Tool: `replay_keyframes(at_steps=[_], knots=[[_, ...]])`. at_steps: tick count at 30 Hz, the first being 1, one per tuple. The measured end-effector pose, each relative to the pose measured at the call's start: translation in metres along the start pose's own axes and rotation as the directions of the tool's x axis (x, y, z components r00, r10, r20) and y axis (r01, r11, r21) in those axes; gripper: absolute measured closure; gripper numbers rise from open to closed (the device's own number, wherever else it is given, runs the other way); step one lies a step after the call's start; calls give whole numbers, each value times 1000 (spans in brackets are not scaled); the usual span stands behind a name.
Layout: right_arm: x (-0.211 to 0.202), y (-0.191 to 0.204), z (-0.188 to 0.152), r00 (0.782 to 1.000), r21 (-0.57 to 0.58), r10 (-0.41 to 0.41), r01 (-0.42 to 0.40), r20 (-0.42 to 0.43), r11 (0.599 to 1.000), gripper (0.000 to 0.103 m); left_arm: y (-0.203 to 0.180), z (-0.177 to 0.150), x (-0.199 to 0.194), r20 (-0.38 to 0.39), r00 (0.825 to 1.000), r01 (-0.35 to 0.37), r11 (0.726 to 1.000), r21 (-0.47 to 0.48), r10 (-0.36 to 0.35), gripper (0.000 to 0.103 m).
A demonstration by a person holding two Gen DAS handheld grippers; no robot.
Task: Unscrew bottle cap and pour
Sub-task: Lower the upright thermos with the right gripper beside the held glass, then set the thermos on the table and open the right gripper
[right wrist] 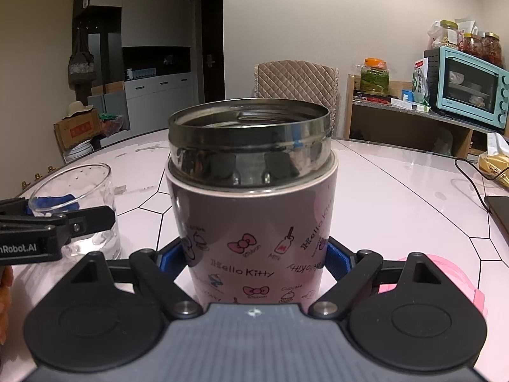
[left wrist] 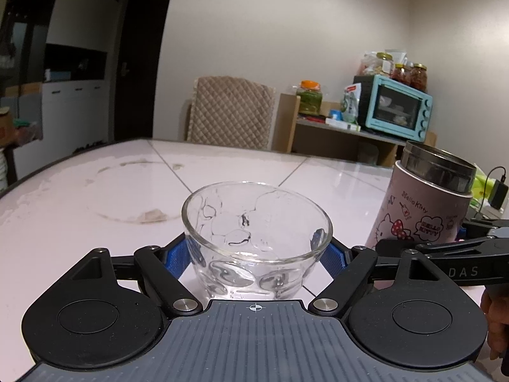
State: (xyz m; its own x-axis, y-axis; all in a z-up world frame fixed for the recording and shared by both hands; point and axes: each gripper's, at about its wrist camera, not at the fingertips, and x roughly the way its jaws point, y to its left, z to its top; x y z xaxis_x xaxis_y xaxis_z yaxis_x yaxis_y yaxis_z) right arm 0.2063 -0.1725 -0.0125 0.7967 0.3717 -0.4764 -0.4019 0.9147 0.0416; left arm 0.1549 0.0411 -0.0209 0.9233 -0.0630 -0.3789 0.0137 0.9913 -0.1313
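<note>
A clear dimpled glass cup stands upright on the pale table. My left gripper is shut on it, with a blue pad pressed on either side. To its right stands the pink Hello Kitty bottle, whose steel mouth is uncapped. In the right wrist view my right gripper is shut on that bottle low on its body. The glass and a finger of the left gripper are at the left. A pink cap lies on the table to the right, behind my gripper's arm.
A quilted chair stands at the table's far side. Behind it, a shelf holds a turquoise toaster oven and jars. A black cable, a snack bag and a dark flat object lie at the table's right edge.
</note>
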Motion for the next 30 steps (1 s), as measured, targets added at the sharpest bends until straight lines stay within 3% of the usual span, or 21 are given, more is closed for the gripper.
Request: replay_keyframes(at_steps=[30], knots=[[1, -6, -11, 1000, 22, 2, -2, -3, 1000, 14, -3, -2, -3, -4, 1000, -1, 1000, 0, 1, 17]])
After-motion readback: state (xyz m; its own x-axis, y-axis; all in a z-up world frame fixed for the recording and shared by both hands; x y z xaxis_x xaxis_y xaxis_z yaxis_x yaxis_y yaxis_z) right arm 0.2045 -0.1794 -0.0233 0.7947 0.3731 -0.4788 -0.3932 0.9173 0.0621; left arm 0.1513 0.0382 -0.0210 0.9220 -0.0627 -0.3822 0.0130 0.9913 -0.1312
